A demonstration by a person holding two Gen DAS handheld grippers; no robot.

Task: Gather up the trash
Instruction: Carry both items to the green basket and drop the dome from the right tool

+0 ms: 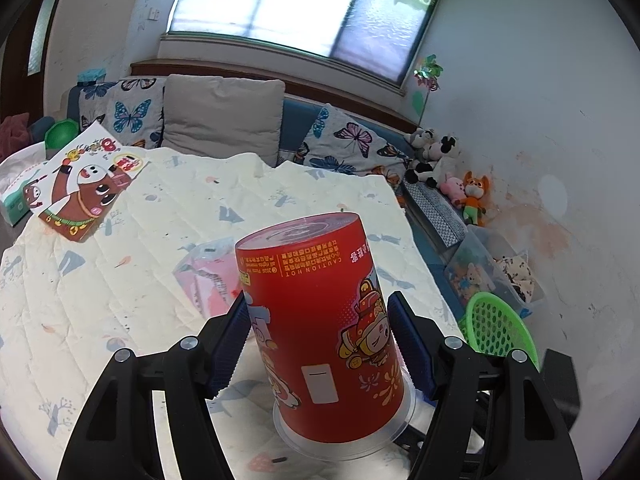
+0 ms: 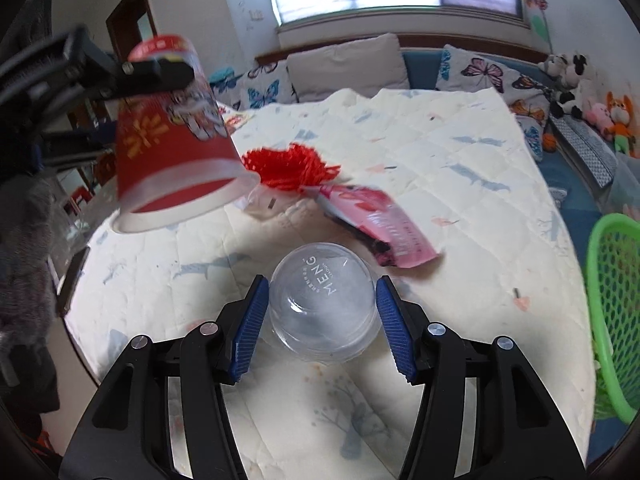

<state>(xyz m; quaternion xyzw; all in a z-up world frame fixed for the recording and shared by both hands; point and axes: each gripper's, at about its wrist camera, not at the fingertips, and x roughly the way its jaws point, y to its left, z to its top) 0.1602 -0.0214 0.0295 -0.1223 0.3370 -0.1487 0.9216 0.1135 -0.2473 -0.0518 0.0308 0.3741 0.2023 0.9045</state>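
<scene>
The right gripper [image 2: 320, 320] clamps its ribbed blue pads on a clear, domed plastic cup [image 2: 323, 307], upside down. Beyond lie a glossy pink wrapper [image 2: 384, 224] and red frilly netting [image 2: 292, 166] on the quilted cloth [image 2: 440, 160]. The left gripper [image 1: 318, 344] grips an inverted, tapered red paper cup [image 1: 320, 320], raised above the cloth.

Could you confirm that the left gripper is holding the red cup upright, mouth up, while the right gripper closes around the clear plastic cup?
Not quite: the red cup in the left gripper is upside down, mouth down, as both wrist views show. The right gripper does bracket the clear plastic cup.
</scene>
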